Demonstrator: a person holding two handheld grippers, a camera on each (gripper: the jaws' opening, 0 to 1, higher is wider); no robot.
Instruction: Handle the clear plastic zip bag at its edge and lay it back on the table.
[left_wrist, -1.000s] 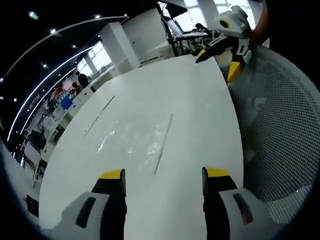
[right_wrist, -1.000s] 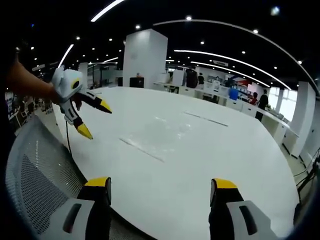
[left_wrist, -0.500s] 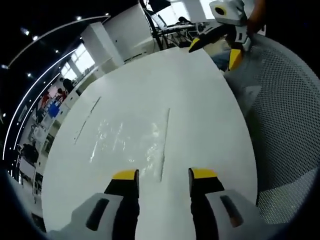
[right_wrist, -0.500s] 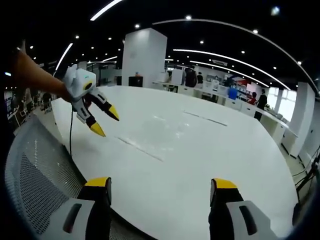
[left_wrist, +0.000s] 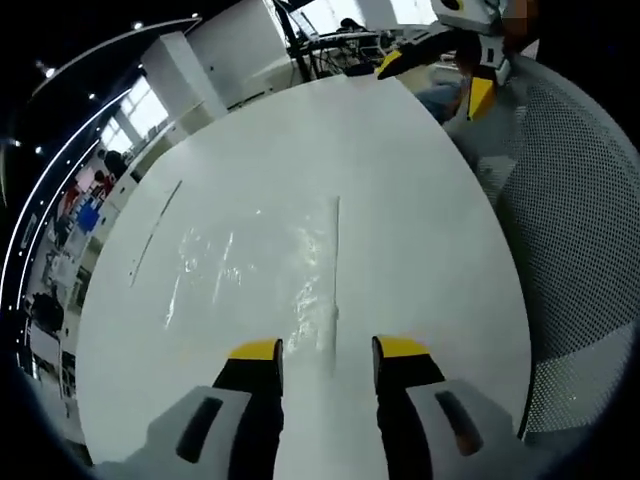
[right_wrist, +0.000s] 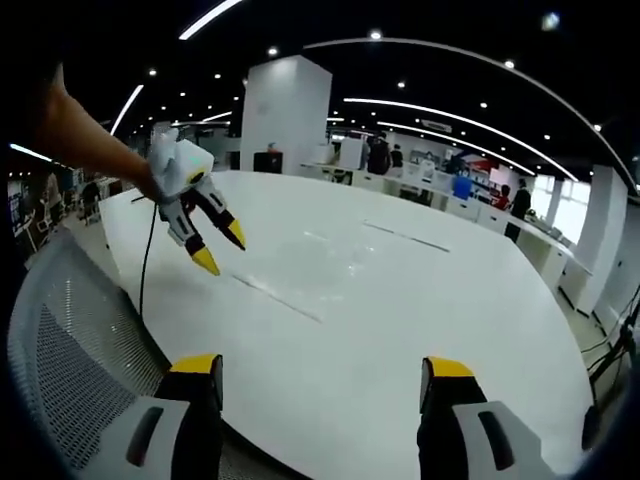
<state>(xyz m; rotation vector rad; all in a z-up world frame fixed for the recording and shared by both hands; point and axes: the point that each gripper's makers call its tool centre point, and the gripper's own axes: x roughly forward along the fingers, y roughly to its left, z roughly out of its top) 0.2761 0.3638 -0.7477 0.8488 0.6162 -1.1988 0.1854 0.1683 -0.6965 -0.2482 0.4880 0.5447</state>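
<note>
The clear plastic zip bag (left_wrist: 250, 270) lies flat on the white table (left_wrist: 420, 230), its zip edge (left_wrist: 334, 260) running as a thin line toward my left gripper (left_wrist: 328, 350). That gripper is open, low over the table, and the near end of the zip edge sits between its yellow fingertips (left_wrist: 255, 350). The right gripper view shows the left gripper (right_wrist: 220, 248) held by a hand, hovering by the end of the bag (right_wrist: 320, 265). My right gripper (right_wrist: 323, 367) stands open and wide at the table's edge, holding nothing; the left gripper view shows it (left_wrist: 435, 80) at the far end.
A grey mesh chair back (left_wrist: 580, 250) stands along the table's side, also in the right gripper view (right_wrist: 70, 360). A cable (right_wrist: 143, 270) hangs from the left gripper. Office desks, a white pillar (right_wrist: 288, 115) and people are far behind the table.
My left gripper has moved down and forward to the near end of the bag's zip edge, and its jaws have narrowed. The right gripper has stayed put.
</note>
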